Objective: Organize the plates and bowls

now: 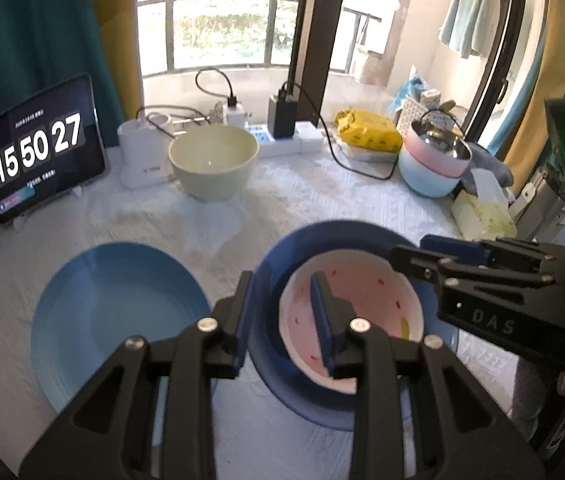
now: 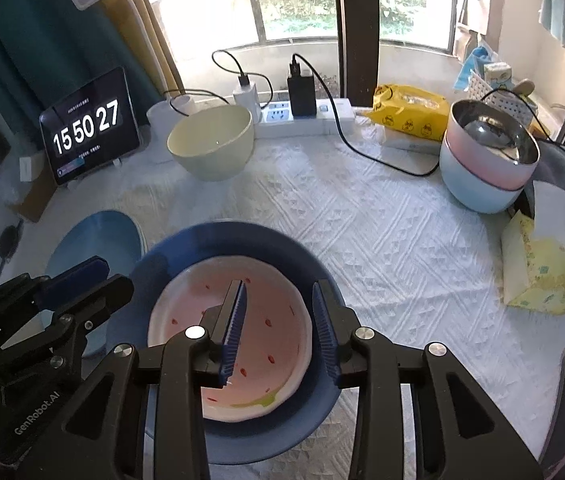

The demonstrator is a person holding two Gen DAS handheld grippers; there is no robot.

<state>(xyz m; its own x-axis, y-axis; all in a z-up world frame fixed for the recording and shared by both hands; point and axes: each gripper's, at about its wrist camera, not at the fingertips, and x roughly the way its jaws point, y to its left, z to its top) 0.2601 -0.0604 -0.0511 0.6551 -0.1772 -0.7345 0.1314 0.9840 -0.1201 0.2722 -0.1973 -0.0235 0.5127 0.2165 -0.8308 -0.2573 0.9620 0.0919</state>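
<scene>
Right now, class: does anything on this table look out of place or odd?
Mostly tidy. The odd spot: a black cable trails across the tablecloth toward the nested pink-and-blue bowls, where dishes could snag it. The pink plate sits off-centre in the dark blue plate.

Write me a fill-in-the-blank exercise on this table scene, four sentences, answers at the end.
1. The pink plate with red specks lies on top of the dark ____ plate.
2. The tablet shows the time 15 50 ____.
3. The cream bowl stands ____, with nothing inside it.
4. In the stack of bowls, the pink one sits inside a light ____ one.

Missing words: blue; 27; upright; blue
</scene>
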